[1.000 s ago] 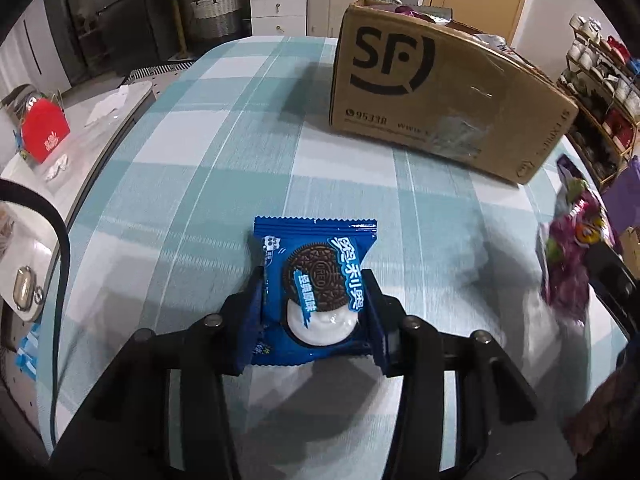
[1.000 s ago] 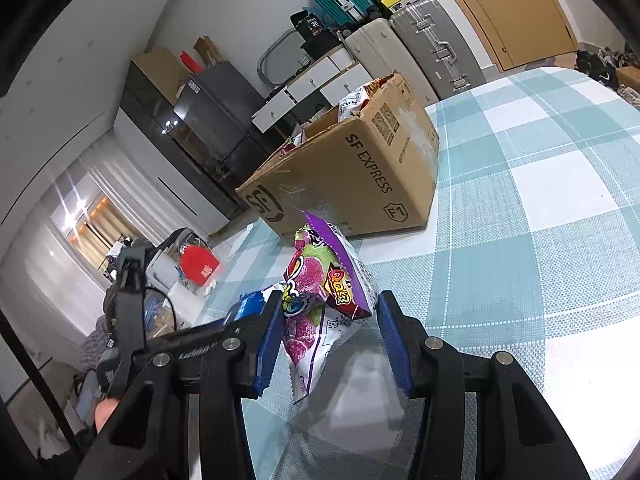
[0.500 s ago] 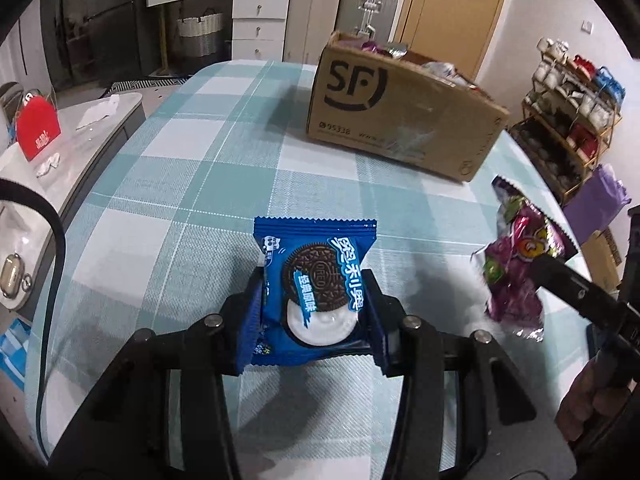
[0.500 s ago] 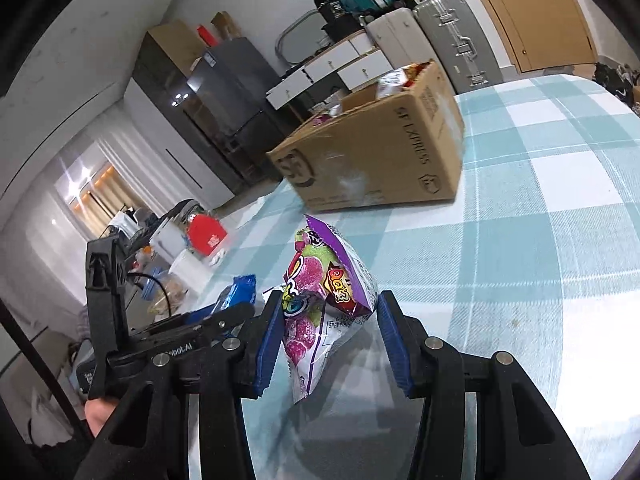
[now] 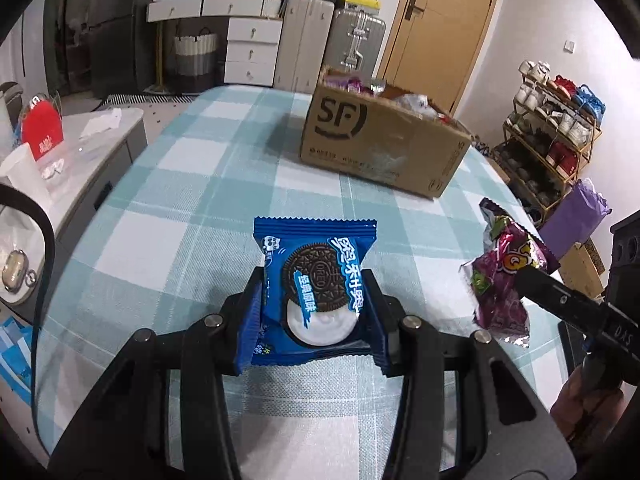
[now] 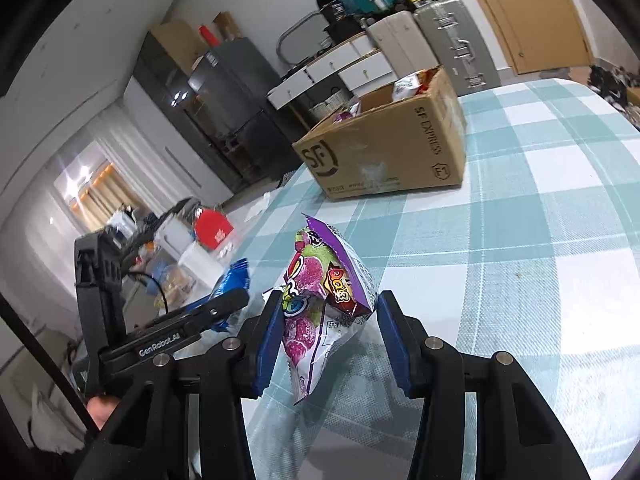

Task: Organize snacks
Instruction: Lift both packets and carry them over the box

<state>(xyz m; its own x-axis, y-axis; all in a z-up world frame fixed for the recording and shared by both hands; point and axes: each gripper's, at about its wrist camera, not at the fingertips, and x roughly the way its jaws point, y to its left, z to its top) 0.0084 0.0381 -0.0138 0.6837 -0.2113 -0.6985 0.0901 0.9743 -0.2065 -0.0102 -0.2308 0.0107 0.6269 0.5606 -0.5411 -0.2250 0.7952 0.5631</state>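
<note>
My left gripper (image 5: 314, 312) is shut on a blue Oreo packet (image 5: 316, 280) and holds it above the checked tablecloth (image 5: 200, 208). My right gripper (image 6: 328, 332) is shut on a purple candy bag (image 6: 324, 288), also held above the cloth. The candy bag (image 5: 504, 276) shows at the right in the left wrist view. The Oreo packet (image 6: 232, 284) and left gripper show at the left in the right wrist view. An open brown SF cardboard box (image 5: 380, 148) with several snacks inside stands at the far side of the table; it also shows in the right wrist view (image 6: 392, 148).
A low white side cabinet (image 5: 80, 152) with a red item (image 5: 42, 132) stands left of the table. A shoe rack (image 5: 548, 136) and purple bag (image 5: 576, 216) stand to the right. Drawers and suitcases (image 5: 356, 44) line the far wall.
Both grippers have risen and pulled back from the box, each still holding its snack. The box looks smaller and farther, and more of the room shows.
</note>
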